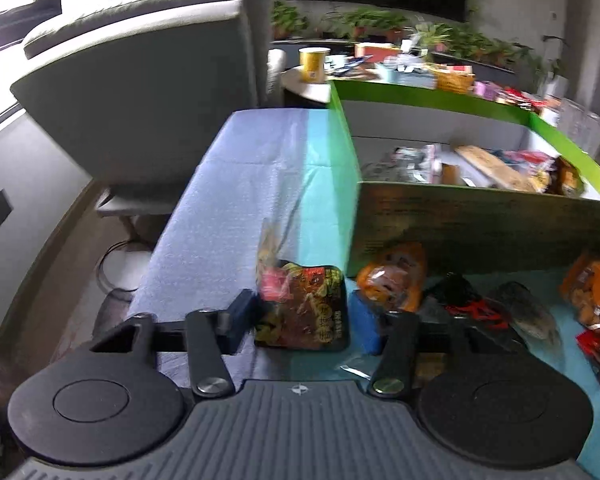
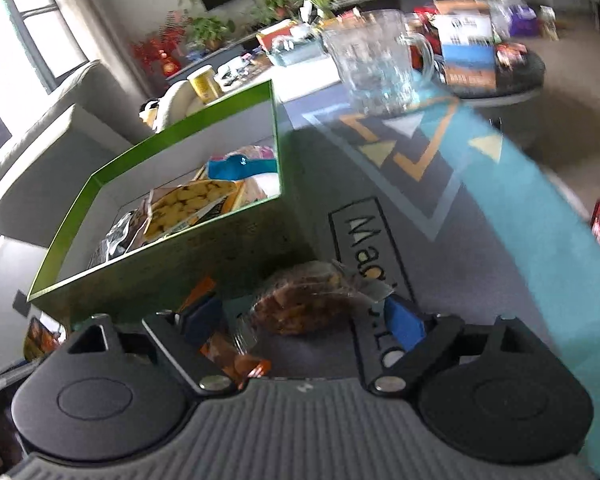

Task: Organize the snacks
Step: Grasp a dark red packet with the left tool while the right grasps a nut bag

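The left tool (image 1: 300, 320) is closed around a dark snack pack (image 1: 304, 308); its print is unreadable. The right tool (image 2: 304, 320) is spread around a brown pack (image 2: 300, 304), beside mat lettering "Mac" (image 2: 366, 236).

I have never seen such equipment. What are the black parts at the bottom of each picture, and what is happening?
They are two hand-held grippers, each carrying a camera that looks along its two fingers. The left gripper has a dark snack packet between its fingers; whether it grips it is unclear. The right gripper stands open around a brown snack bag. Both snacks lie on the table mat beside a green box already containing snacks.
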`<act>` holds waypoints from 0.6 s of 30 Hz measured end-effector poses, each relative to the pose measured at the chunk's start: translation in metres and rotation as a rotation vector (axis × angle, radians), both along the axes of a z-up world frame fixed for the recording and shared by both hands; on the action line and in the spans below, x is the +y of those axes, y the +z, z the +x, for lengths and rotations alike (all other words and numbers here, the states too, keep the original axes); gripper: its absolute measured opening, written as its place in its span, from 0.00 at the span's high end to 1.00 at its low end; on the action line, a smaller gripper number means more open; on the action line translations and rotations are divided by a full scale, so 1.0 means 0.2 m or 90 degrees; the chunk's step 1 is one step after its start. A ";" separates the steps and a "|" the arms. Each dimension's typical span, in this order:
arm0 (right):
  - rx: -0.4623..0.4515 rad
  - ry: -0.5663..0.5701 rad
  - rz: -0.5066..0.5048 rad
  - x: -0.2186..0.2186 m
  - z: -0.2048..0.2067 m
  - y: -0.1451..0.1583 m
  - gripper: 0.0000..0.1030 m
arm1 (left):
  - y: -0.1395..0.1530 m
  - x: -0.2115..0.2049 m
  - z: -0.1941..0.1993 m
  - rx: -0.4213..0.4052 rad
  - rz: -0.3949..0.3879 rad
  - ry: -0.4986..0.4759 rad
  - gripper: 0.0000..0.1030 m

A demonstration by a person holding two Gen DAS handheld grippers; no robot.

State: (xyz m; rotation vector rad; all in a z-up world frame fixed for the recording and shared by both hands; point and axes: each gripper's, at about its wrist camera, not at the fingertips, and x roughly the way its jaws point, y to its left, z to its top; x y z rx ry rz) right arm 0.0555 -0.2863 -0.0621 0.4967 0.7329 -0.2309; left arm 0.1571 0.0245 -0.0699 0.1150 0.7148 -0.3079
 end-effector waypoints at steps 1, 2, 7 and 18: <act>-0.001 0.000 -0.004 0.01 0.01 0.00 0.35 | 0.00 0.00 0.00 0.003 -0.003 0.001 0.54; -0.002 0.004 -0.015 0.03 0.01 0.00 0.35 | 0.01 0.01 -0.01 0.006 -0.012 0.002 0.56; 0.002 0.031 -0.043 0.06 0.00 0.00 0.36 | 0.05 0.08 -0.05 0.014 -0.069 0.007 0.90; -0.051 0.041 -0.014 0.03 -0.14 0.12 0.45 | 0.20 0.14 -0.16 -0.029 -0.103 0.008 0.97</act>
